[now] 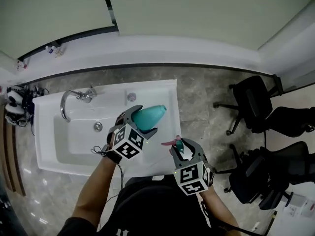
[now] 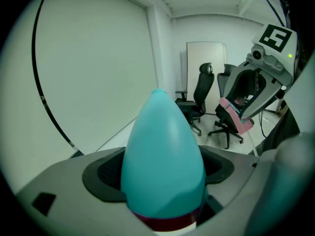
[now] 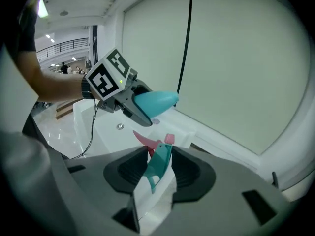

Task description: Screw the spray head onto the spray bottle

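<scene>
A teal, egg-shaped spray bottle point(image 1: 150, 115) lies on its side over the sink, with my left gripper point(image 1: 139, 123) shut on its lower part. In the left gripper view the bottle point(image 2: 162, 161) fills the gap between the jaws, a dark red band at its base. My right gripper point(image 1: 183, 147) is shut on the spray head point(image 1: 176, 143), a teal piece with a pink trigger. In the right gripper view the spray head point(image 3: 158, 162) stands between the pads, and the bottle point(image 3: 155, 102) hangs a short way beyond it. Bottle and head are apart.
A white sink point(image 1: 51, 151) with a chrome faucet point(image 1: 74, 99) and drain point(image 1: 98, 126) lies below the grippers. Black office chairs point(image 1: 256, 104) stand on the stone floor to the right. A wall with a dark seam point(image 1: 109, 6) runs behind.
</scene>
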Tool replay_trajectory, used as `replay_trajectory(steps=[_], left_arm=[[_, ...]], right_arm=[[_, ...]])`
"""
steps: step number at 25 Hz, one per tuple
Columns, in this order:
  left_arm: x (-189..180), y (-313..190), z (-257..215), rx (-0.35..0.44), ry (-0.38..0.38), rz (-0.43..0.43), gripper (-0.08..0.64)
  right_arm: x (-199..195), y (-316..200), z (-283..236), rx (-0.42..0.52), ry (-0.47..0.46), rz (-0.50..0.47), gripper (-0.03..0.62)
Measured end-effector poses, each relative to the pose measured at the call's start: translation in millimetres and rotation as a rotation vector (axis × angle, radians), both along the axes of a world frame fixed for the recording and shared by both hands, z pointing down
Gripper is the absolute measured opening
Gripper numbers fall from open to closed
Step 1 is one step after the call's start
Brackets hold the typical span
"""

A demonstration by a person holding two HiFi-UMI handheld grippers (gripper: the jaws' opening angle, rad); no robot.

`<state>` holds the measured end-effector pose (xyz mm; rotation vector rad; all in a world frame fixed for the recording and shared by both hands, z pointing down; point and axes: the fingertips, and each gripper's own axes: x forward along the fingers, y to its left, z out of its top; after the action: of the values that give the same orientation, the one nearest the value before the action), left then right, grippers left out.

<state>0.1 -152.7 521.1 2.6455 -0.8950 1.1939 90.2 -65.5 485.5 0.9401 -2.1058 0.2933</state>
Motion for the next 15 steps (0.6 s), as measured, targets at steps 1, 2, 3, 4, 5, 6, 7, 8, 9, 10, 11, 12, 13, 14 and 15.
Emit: replay_trajectory(steps=[1,2,3,4,5,6,7,8,9,10,11,12,13,14,15], left_arm=[[-1.9,3.1,-11.2,0.019,0.013,-0.005,0.423],[-4.1,6.4,-22.3,0.037,0.027,-0.011,0.423],[-6.2,9.8,-33.3,0.054,0.042,-0.016,0.423],[-8.0,13.4,-44.1,0.071,0.059,-0.023,0.423],[-9.4,17.0,-54.6,0.089,0.079,-0.029,0.423],[-10.3,20.5,-65.2,0.108,0.102,-0.036,0.423],[-10.9,24.0,-75.8,0.129,0.13,-0.044,0.423],[-11.3,27.6,-86.4,0.151,0.163,-0.051,0.425],[-11.6,31.4,-96.5,0.172,0.199,-0.059,0.423],[-11.8,35.2,-105.6,0.19,0.234,-0.065,0.423],[-12.0,38.9,-113.5,0.205,0.265,-0.07,0.423],[-12.1,42.1,-120.3,0.216,0.293,-0.074,0.423],[-12.2,44.6,-126.7,0.225,0.316,-0.078,0.423],[-12.9,46.5,-132.2,0.233,0.337,-0.081,0.423],[-14.2,48.0,-137.2,0.241,0.356,-0.085,0.425]], right_arm=[[-0.8,0.1,-13.0,0.031,0.001,-0.001,0.155],[-2.3,0.9,-25.2,0.061,0.002,-0.002,0.155],[-3.9,2.6,-36.7,0.088,0.001,-0.004,0.155],[-5.3,5.0,-47.4,0.114,0.0,-0.007,0.155],[-6.4,7.9,-57.6,0.14,-0.001,-0.013,0.155],[-7.2,10.8,-67.7,0.166,0.001,-0.02,0.155],[-7.8,13.6,-77.9,0.195,0.006,-0.028,0.155],[-8.2,16.1,-88.7,0.226,0.014,-0.038,0.155],[-8.6,18.2,-100.2,0.26,0.024,-0.049,0.155],[-8.8,19.9,-112.0,0.295,0.036,-0.06,0.155],[-9.1,21.2,-123.9,0.331,0.049,-0.071,0.155],[-9.6,22.2,-135.2,0.365,0.062,-0.082,0.155],[-10.6,22.6,-145.4,0.396,0.076,-0.092,0.155],[-12.3,22.6,-154.7,0.424,0.088,-0.1,0.155],[-14.4,22.2,-163.1,0.449,0.099,-0.107,0.155]])
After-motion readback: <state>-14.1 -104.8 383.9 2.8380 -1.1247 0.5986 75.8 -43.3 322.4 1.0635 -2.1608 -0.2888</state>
